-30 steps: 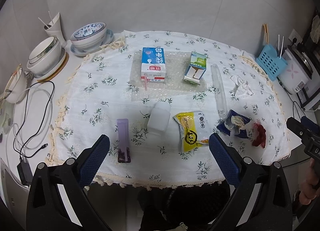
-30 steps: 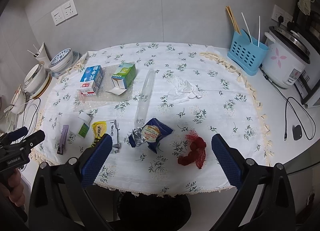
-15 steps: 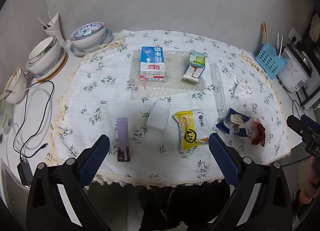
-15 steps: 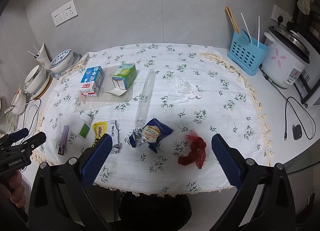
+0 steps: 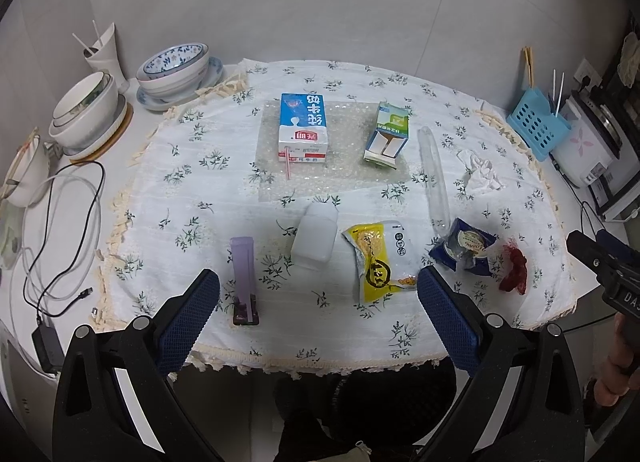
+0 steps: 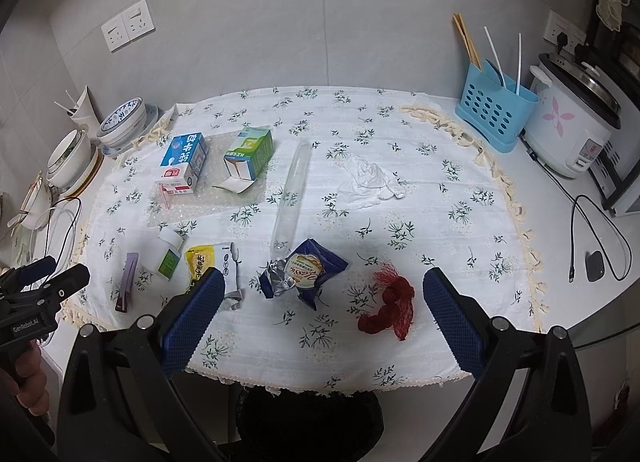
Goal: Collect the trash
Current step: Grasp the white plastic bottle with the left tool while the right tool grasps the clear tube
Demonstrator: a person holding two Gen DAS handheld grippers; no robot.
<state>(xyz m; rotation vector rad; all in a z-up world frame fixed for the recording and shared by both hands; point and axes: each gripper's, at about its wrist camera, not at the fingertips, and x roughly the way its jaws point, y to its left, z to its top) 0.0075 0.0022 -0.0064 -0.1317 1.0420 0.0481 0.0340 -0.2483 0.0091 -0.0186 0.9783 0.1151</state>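
Trash lies on a floral tablecloth (image 5: 200, 190): a blue milk carton (image 5: 303, 126), a green carton (image 5: 389, 134), a white bottle (image 5: 315, 236), a yellow wrapper (image 5: 378, 258), a purple box (image 5: 244, 278), a blue snack wrapper (image 6: 300, 272), a red mesh net (image 6: 390, 300), a clear plastic tube (image 6: 291, 190) and a crumpled tissue (image 6: 370, 180). My left gripper (image 5: 318, 316) is open and empty above the table's near edge. My right gripper (image 6: 320, 312) is open and empty, over the edge near the blue wrapper. A black bin (image 6: 308, 422) sits below the table edge.
Stacked bowls (image 5: 88, 114) and cables (image 5: 60, 222) are at the left. A blue utensil basket (image 6: 494, 114) and a rice cooker (image 6: 572, 130) stand at the right. A bubble-wrap sheet (image 5: 332, 178) lies under the cartons.
Both grippers have drawn back slightly from the table; the objects have not moved.
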